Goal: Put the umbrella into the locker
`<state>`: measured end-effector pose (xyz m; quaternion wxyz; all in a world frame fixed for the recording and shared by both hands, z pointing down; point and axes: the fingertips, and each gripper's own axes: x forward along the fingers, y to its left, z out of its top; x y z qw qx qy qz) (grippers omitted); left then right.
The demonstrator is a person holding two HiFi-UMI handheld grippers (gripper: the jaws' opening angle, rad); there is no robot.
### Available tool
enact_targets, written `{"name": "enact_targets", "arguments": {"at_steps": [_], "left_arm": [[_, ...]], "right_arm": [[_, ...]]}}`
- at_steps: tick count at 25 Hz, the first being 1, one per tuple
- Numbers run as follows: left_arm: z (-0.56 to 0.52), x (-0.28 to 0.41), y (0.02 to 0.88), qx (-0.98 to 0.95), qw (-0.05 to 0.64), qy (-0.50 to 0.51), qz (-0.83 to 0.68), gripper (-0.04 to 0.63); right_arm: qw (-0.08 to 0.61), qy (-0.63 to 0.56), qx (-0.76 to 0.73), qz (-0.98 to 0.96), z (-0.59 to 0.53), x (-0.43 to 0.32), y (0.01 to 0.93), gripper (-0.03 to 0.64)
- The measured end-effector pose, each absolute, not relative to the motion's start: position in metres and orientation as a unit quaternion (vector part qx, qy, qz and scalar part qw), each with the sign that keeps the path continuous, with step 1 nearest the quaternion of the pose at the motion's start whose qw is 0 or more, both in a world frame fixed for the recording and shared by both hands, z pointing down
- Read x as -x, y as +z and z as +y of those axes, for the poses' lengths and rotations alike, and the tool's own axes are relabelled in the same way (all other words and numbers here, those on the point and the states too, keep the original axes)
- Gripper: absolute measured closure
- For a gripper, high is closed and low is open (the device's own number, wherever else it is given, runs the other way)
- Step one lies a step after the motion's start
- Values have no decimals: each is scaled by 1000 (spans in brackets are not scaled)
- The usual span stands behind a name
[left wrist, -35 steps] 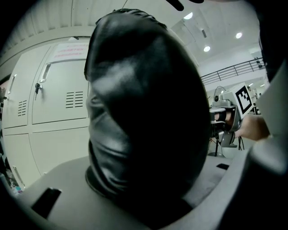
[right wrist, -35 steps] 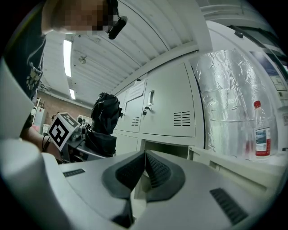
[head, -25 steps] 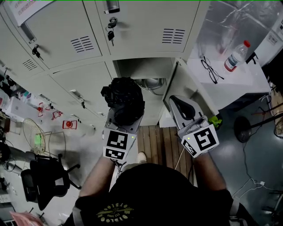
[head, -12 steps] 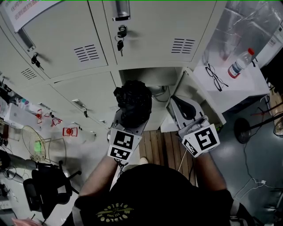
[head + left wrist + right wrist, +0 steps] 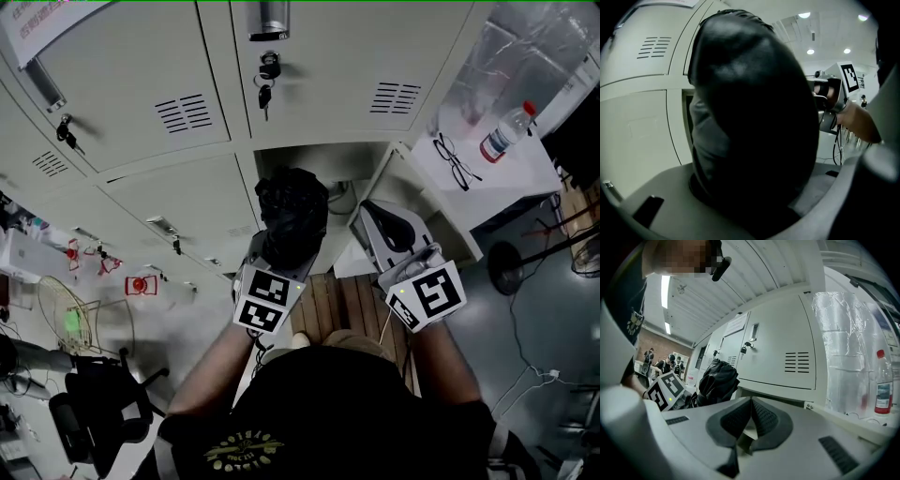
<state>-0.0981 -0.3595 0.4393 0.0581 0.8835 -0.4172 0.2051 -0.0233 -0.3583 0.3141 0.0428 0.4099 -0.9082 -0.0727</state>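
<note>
Left gripper (image 5: pixel 279 258), centre of the head view: jaws clamped on a black folded umbrella (image 5: pixel 292 214), which sticks out past the fingertips. In the left gripper view the umbrella (image 5: pixel 754 131) fills most of the frame, wedged between the jaws at the bottom.

The umbrella is held at the mouth of the open locker (image 5: pixel 314 157) compartment, upper centre of the head view, and overlaps the opening's lower edge. Cannot tell whether its tip is already inside.

The compartment door (image 5: pixel 427 202) is swung open to the right of centre. Right gripper (image 5: pixel 384 223) is just beside the door's inner face, right of the umbrella and apart from it. Its jaws are together, pads meeting at the tips, with nothing held. In the right gripper view the umbrella (image 5: pixel 717 380) shows at left centre with the left gripper's marker cube below it, and closed locker doors with vents behind.

Keys (image 5: pixel 269 80) hang in the lock of the closed door above the open compartment, top centre. In the upper right of the head view a white top (image 5: pixel 525 173) carries a bottle (image 5: pixel 504 131) with a red cap, upright, and glasses (image 5: pixel 455 161) lying near it. The bottle (image 5: pixel 882 390) also shows at the right edge of the right gripper view.
</note>
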Motion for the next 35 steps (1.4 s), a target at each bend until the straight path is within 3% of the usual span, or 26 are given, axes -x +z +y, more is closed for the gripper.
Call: {"name": "enact_targets", "arguments": {"at_steps": [35], "left_arm": [[-458, 67, 538, -849, 184, 304, -392, 341]], "right_arm": [[47, -65, -391, -917, -414, 8, 326, 589]]}}
